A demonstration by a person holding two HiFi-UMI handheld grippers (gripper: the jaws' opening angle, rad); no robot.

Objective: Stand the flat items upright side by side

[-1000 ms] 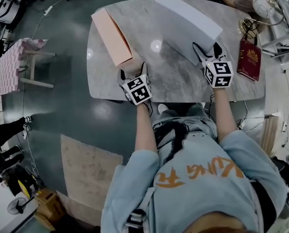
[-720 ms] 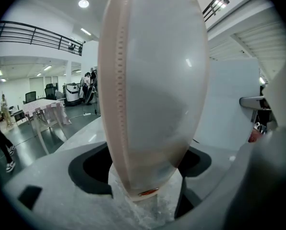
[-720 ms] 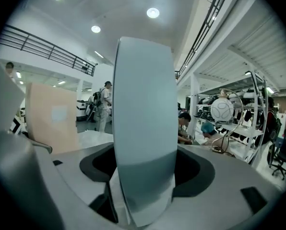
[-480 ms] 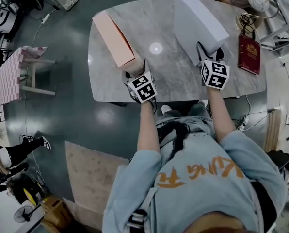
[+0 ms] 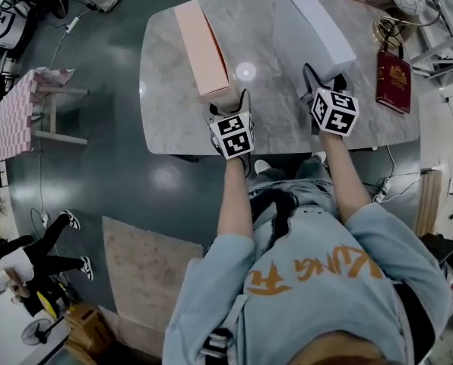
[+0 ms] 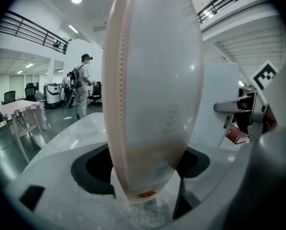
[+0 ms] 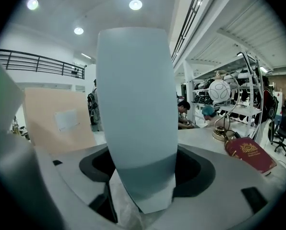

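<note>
Gripping both near the tabletop's (image 5: 264, 116) front edge, open marble between: our left gripper (image 5: 228, 103), jaws just narrowed, clamps pink box (image 5: 204, 48); right gripper (image 5: 324, 82) clamps white box (image 5: 312, 25).

No print reads cleanly. Orange lettering (image 5: 310, 268) across the back of the person's light-blue shirt (image 5: 363, 234) is upside down, letters unsure. Gold crest (image 7: 249, 149) on dark red booklet (image 7: 259, 161): wording too small. White label (image 7: 66, 120) on pale pink flat cardboard box (image 7: 42, 128): blurred.
</note>
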